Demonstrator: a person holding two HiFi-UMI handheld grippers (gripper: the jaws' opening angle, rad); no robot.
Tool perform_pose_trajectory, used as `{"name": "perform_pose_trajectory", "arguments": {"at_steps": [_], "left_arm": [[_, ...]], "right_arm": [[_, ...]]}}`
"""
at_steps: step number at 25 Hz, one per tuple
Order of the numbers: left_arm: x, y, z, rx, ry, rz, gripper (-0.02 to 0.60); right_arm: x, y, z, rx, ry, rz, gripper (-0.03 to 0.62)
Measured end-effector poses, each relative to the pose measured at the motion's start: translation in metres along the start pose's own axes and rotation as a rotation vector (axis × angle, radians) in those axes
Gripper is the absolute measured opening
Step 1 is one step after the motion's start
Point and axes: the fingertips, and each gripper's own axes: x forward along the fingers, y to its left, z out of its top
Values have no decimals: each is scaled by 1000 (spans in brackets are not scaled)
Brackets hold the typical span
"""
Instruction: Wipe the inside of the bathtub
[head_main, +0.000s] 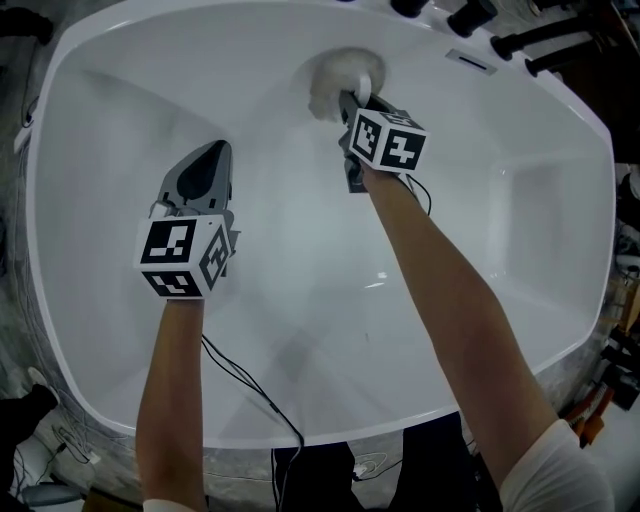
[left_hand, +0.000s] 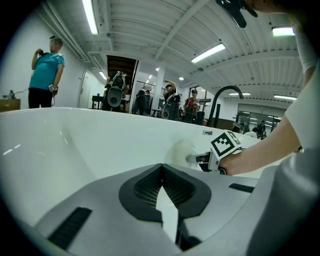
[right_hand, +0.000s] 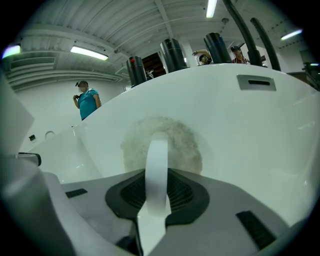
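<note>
White fluffy scrubbing pad (right_hand: 186, 144) lies against the bathtub (head_main: 300, 265) wall near the overflow slot (right_hand: 256, 82). The right gripper (head_main: 352, 103) clenches its strap to wipe. The left gripper (head_main: 212, 152), closed and empty, hangs farther from the slot.

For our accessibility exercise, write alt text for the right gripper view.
The right hand-held gripper is shut on the white handle of a round fluffy pad held against the bathtub inner wall. Beyond it stands a person in teal.

A person in a teal shirt (left_hand: 46, 70) stands under strip lights (left_hand: 91, 15), well apart from a black faucet (left_hand: 215, 107).
</note>
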Motion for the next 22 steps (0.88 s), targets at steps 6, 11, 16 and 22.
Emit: {"name": "perform_pose_trajectory", "arguments": {"at_steps": [6,11,16,22], "left_arm": [[-14,31,-7,-14,-5,41,11],[-29,51,-9,-15,-8,60,11],[-45,78,-12,-41,-28,103,11],[-63,105,-18,-58,-33,134,11]], "right_arm": [[23,51,-3,-14,4,65,92],[40,100,-1,-28,1,127,92],[57,149,-3,-71,8,191,92],[76,199,-5,-131,24,254,92]]}}
